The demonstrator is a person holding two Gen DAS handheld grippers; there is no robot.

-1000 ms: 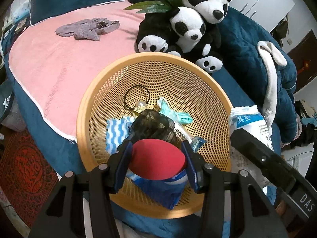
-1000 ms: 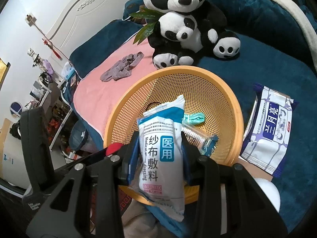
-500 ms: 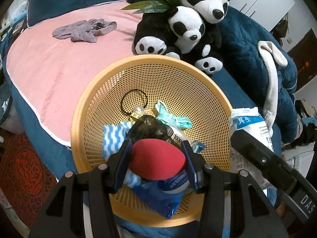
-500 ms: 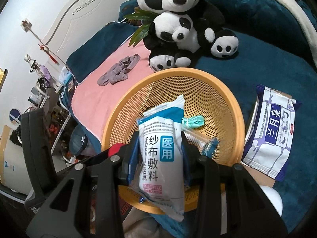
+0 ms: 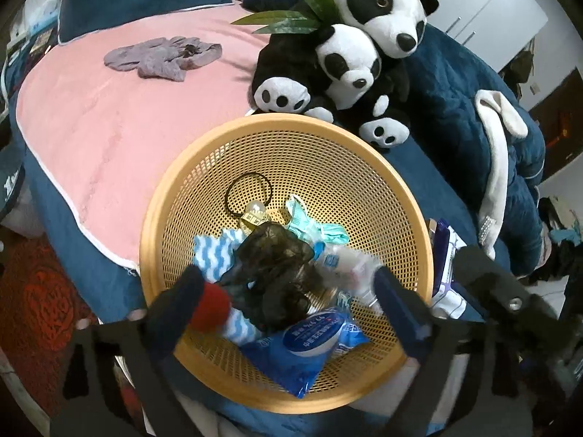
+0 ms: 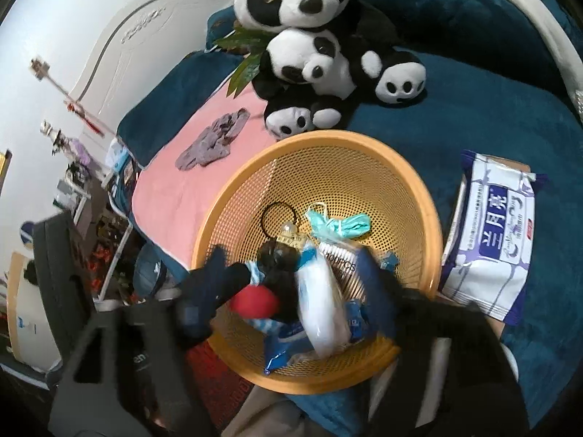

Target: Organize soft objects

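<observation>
An orange mesh basket (image 5: 349, 153) (image 6: 397, 174) sits on the bed and holds several soft items. My left gripper (image 5: 288, 302) is open over its near edge. The red ball (image 5: 211, 309) lies against its left finger (image 5: 175, 302), free of the jaws; it also shows in the right wrist view (image 6: 255, 302). My right gripper (image 6: 295, 287) is open too. The white gauze pack (image 6: 320, 309), blurred, drops between its fingers into the basket. In the left wrist view a dark mesh pouch (image 5: 277, 266), a blue pack (image 5: 309, 349) and a blue wavy cloth (image 5: 215, 251) lie in the basket.
Two panda plushies (image 5: 346, 54) (image 6: 309, 47) sit behind the basket. A grey cloth (image 5: 160, 58) (image 6: 215, 142) lies on the pink blanket (image 5: 109, 116). A purple-white wipes pack (image 6: 495, 233) lies right of the basket. A white strap (image 5: 495, 167) drapes at the right.
Both grippers have opened. The red ball has left the left gripper's grip and slid to the left finger. The gauze pack has left the right gripper and falls into the basket.
</observation>
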